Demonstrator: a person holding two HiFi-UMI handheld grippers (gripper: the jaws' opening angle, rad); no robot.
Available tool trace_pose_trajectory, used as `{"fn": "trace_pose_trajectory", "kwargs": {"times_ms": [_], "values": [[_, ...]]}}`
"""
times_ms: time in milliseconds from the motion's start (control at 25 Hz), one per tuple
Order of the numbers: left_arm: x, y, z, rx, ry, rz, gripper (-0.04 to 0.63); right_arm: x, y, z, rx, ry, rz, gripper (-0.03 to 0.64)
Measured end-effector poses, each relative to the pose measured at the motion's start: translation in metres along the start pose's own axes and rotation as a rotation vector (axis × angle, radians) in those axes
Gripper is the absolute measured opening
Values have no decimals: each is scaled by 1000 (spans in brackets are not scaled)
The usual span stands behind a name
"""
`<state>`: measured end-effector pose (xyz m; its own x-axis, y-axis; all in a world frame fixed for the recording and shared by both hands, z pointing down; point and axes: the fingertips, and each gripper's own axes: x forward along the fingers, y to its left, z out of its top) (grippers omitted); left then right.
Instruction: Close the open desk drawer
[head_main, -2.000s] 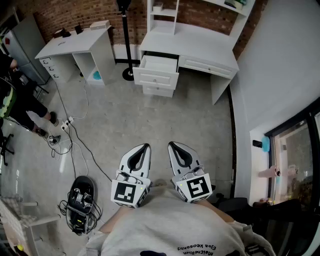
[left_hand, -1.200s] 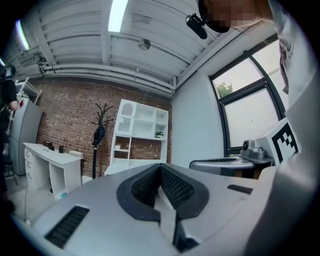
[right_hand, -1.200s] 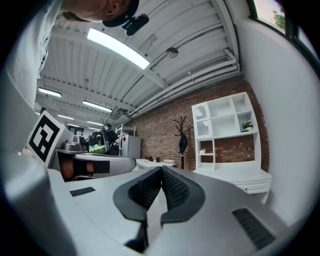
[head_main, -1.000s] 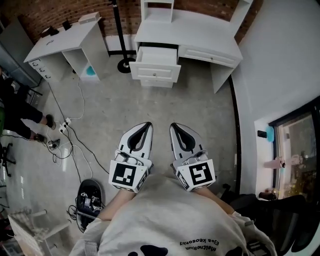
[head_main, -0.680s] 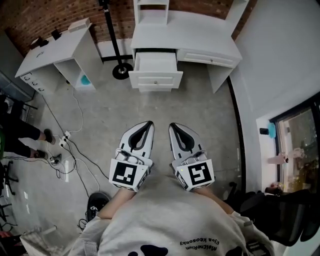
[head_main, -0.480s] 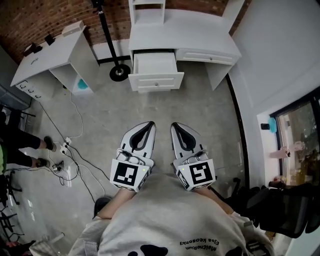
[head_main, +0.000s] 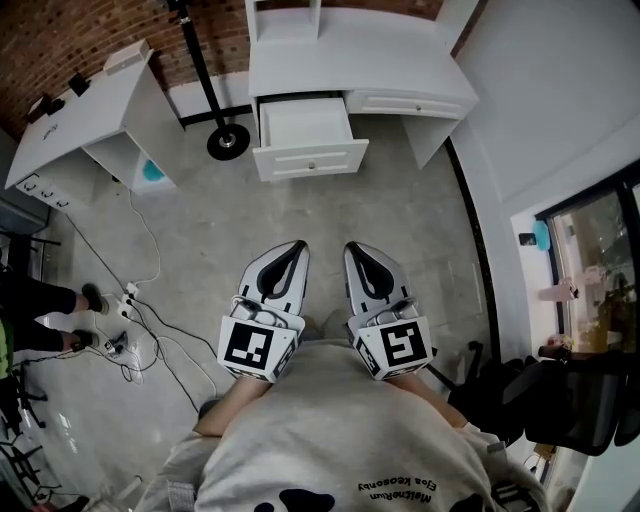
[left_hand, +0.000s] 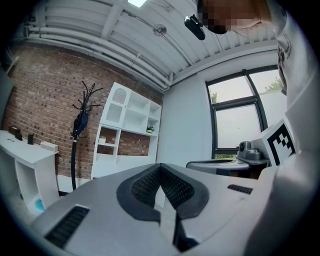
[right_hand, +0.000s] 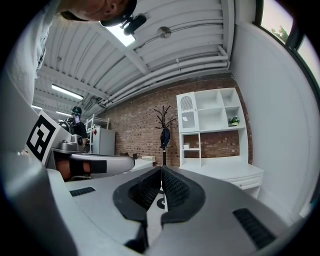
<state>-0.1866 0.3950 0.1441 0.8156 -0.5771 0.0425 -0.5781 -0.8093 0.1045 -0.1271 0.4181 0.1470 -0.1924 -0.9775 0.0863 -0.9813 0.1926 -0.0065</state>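
Under the white desk (head_main: 350, 50), on the side nearer the coat stand base (head_main: 228, 140), the open drawer (head_main: 305, 125) juts well out over the concrete floor, its front panel facing the person. Both tools hang far short of the desk: the left gripper (head_main: 297, 244) and the right gripper (head_main: 352, 247) sit side by side, each with its fingers pressed together on nothing, as both gripper views confirm. The step in hand looks to be the approach, so the person must first get much nearer the desk. Closed fingers suit a push, and I would leave them so. Set one blunt tip, or both, flat against the front panel close to its small knob (head_main: 311, 166). Then press straight toward the desk, since an off-centre shove could likely skew the drawer and jam it.
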Motion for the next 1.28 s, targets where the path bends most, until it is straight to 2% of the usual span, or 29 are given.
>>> {"fn": "trace_pose_trajectory", "kwargs": {"times_ms": [440,640,800,1040,1280], "values": [[17,34,-5,-21,-9,13,18,42,0,4,-15,-17,35,31],[43,60,-2,-17,-20,35,18,79,-17,7,-25,-30,51,31],[77,87,0,-29,-34,47,18,120,-38,7,-32,-24,67,31],[156,124,10,-25,-41,61,18,193,-97,14,-32,-13,81,31],[232,160,20,-29,-42,111,18,261,-147,18,-33,14,145,31]]}}
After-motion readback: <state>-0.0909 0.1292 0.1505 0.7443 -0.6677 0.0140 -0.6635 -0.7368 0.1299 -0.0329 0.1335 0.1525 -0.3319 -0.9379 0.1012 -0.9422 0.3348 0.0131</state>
